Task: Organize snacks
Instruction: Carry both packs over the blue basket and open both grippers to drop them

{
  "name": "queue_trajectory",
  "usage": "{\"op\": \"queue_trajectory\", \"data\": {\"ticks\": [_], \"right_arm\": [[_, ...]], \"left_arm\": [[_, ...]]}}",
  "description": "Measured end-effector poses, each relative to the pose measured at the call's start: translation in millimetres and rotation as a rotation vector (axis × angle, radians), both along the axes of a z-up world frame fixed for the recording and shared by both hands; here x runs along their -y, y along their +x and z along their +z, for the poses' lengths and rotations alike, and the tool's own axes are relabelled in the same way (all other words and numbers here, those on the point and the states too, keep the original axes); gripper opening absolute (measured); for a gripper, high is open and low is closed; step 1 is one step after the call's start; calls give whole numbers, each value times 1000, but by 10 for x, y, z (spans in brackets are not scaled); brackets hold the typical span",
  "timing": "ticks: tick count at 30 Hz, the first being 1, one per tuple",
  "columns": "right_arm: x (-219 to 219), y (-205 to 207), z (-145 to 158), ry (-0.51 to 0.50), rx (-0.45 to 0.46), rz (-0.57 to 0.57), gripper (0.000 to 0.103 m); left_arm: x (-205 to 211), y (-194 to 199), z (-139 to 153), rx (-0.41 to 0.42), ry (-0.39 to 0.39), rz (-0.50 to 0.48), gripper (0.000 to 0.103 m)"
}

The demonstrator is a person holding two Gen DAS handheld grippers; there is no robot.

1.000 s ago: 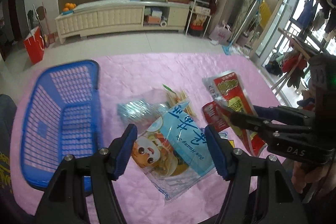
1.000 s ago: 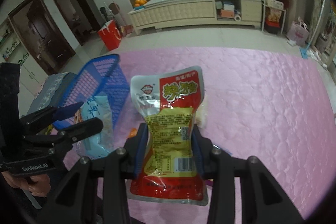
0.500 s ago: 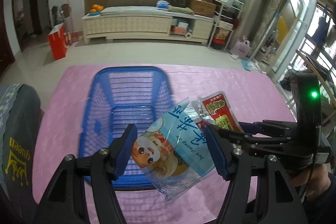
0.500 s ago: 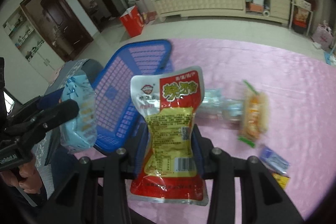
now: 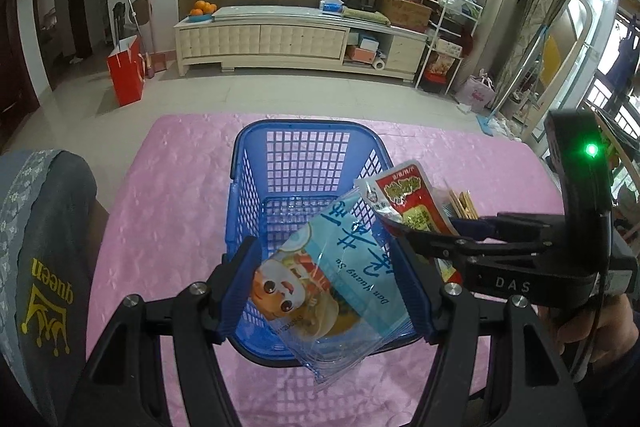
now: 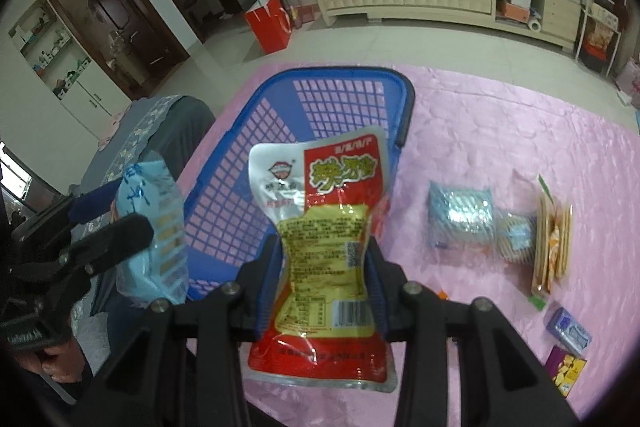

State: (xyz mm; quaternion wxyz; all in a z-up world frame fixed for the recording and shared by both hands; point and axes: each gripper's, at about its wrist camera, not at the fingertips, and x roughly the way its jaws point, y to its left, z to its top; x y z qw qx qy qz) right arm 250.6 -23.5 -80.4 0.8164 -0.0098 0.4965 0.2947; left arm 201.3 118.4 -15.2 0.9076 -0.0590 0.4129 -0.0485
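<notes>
My left gripper (image 5: pixel 326 283) is shut on a light blue snack bag (image 5: pixel 340 283) with a cartoon face, held over the near end of the blue mesh basket (image 5: pixel 308 135). Its pads press the bag's two sides. My right gripper (image 6: pixel 325 259) is shut on a red and yellow snack pouch (image 6: pixel 328 227), which stands upright between the pads just right of the basket (image 6: pixel 344 75). In the left wrist view that pouch (image 5: pixel 408 195) sticks out over the basket's right rim, with the right gripper (image 5: pixel 436 227) reaching in from the right. The basket holds nothing.
A pink cloth (image 6: pixel 520 131) covers the table. On it to the right lie a silver-blue packet (image 6: pixel 460 215), a clear pack of biscuit sticks (image 6: pixel 552 247), a small blue packet (image 6: pixel 568 327) and a purple and yellow box (image 6: pixel 568 371). A grey chair back (image 5: pixel 36 247) stands at the left.
Both grippers have swung left with their bags, from above the loose snacks to the basket. The basket now lies straight ahead of the left gripper.
</notes>
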Motion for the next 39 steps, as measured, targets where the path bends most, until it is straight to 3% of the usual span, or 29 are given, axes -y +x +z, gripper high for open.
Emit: {"op": "queue_trajectory", "data": {"ticks": [27,39], "right_arm": [[-353,537,-82,-62,-48,-84,49],[-259,672,-107,-16,-83,-109,54]], "left_arm": [[-43,719,-330,-96,21,-93,65],[-70,880,-403,-116,6,-95,66]]}}
